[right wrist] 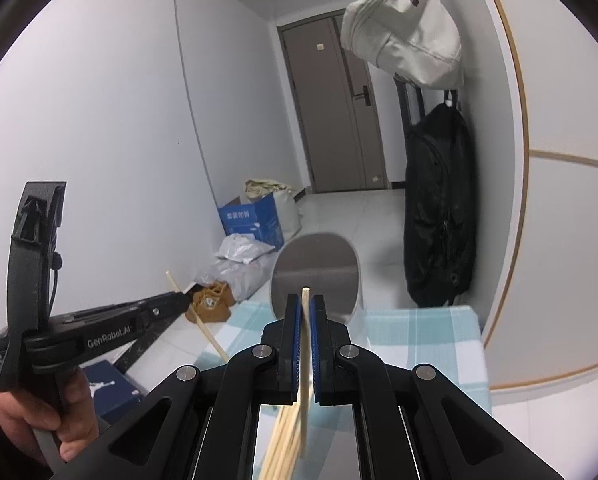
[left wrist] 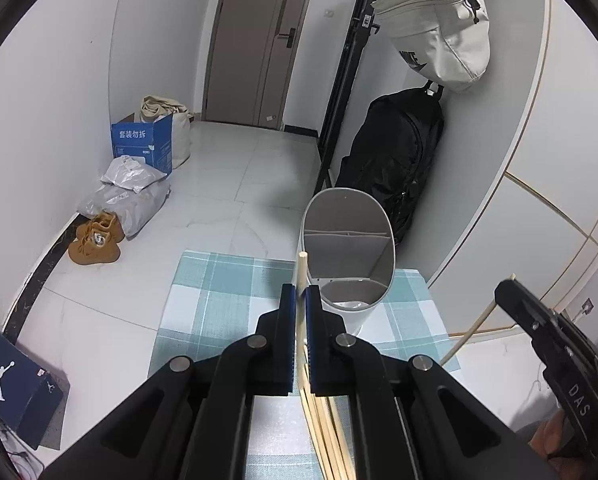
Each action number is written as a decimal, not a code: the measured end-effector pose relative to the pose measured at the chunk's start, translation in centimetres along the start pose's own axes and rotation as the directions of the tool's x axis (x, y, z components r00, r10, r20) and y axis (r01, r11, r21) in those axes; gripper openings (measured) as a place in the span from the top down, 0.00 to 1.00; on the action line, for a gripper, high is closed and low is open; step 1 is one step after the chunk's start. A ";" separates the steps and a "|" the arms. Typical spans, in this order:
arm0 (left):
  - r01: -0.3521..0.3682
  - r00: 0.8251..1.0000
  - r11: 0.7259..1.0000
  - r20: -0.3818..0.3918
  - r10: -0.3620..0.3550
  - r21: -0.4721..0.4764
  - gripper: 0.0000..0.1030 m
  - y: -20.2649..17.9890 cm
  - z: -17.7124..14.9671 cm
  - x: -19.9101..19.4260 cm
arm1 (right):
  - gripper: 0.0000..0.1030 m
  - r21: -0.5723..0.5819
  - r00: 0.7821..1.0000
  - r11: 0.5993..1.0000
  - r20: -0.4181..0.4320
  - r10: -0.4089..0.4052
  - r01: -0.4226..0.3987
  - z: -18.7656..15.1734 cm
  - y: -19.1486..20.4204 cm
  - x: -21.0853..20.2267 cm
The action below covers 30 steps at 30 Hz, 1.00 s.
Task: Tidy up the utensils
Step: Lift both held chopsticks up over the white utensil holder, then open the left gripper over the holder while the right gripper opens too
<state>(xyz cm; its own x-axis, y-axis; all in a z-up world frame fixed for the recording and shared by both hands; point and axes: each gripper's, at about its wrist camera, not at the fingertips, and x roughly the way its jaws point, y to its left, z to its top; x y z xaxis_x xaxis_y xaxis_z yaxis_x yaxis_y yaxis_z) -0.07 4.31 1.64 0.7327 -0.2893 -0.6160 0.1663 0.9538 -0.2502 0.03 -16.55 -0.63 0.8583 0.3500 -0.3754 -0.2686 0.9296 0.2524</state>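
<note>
My left gripper is shut on a pale wooden chopstick that stands upright between its blue pads. Just right of it is the white oval utensil holder, with grey dividers inside, on the blue checked cloth. My right gripper is shut on a second chopstick, with the holder straight beyond its tip. Each view shows the other gripper from the side, the right gripper and the left gripper, both raised above the cloth. Several more chopsticks lie under the fingers.
A black backpack and a cream bag hang on the wall right of the holder. On the floor to the left are a blue carton, grey parcels, tan shoes and a navy shoe box. A hand grips the left tool.
</note>
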 end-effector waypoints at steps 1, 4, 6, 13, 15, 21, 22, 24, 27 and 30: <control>0.009 1.000 1.000 -0.003 -0.009 -0.004 0.99 -0.1 0.3 -0.1 | 0.96 0.001 1.000 1.000 0.002 0.000 0.000 0.4 0.1 0.0; 0.021 1.000 1.000 -0.002 -0.021 -0.001 0.99 -0.6 1.6 -0.7 | 0.96 0.010 1.000 1.000 0.015 0.006 -0.006 2.1 0.0 0.0; 0.039 0.999 0.999 0.002 -0.039 0.005 0.99 -1.1 2.8 -1.4 | 0.96 0.017 1.000 1.000 0.028 0.008 -0.008 3.5 -0.2 -0.2; 0.079 0.997 0.997 0.007 -0.079 0.006 0.99 -2.0 6.9 -2.5 | 0.96 0.009 0.997 1.000 0.072 0.028 -0.029 9.1 -0.7 0.1; 0.080 0.997 0.997 0.017 -0.081 0.004 0.99 -2.2 8.2 -2.6 | 0.96 0.002 0.996 0.999 0.080 0.034 -0.034 10.4 -0.7 0.6; 0.081 0.996 0.997 0.042 -0.082 0.006 0.99 -2.3 11.4 -1.8 | 0.96 -0.009 0.994 0.999 0.096 0.047 -0.046 13.5 -1.0 2.5; 0.082 0.996 0.997 0.044 -0.082 0.007 0.99 -2.3 12.0 -1.5 | 0.96 -0.011 0.994 0.999 0.100 0.048 -0.047 14.0 -1.0 2.9; 0.083 0.995 0.997 0.054 -0.083 0.005 0.99 -2.3 12.8 -1.0 | 0.96 -0.019 0.993 0.999 0.109 0.048 -0.046 15.0 -1.1 3.9; 0.082 0.995 0.997 0.060 -0.081 0.000 0.99 -2.3 13.9 0.0 | 0.96 -0.032 0.993 0.999 0.114 0.042 -0.039 15.9 -1.3 5.5; 0.078 0.995 0.997 0.061 -0.077 -0.009 0.99 -2.0 14.3 1.2 | 0.96 -0.032 0.994 0.999 0.109 0.034 -0.030 16.0 -1.8 7.4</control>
<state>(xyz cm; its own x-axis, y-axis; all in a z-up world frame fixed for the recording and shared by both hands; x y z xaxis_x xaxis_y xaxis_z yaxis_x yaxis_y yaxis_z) 9.95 3.21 12.07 0.7565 -0.3568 -0.5481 0.2174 0.9276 -0.3039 13.88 -17.50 10.40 0.8911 0.3664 -0.2676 -0.3085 0.9218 0.2349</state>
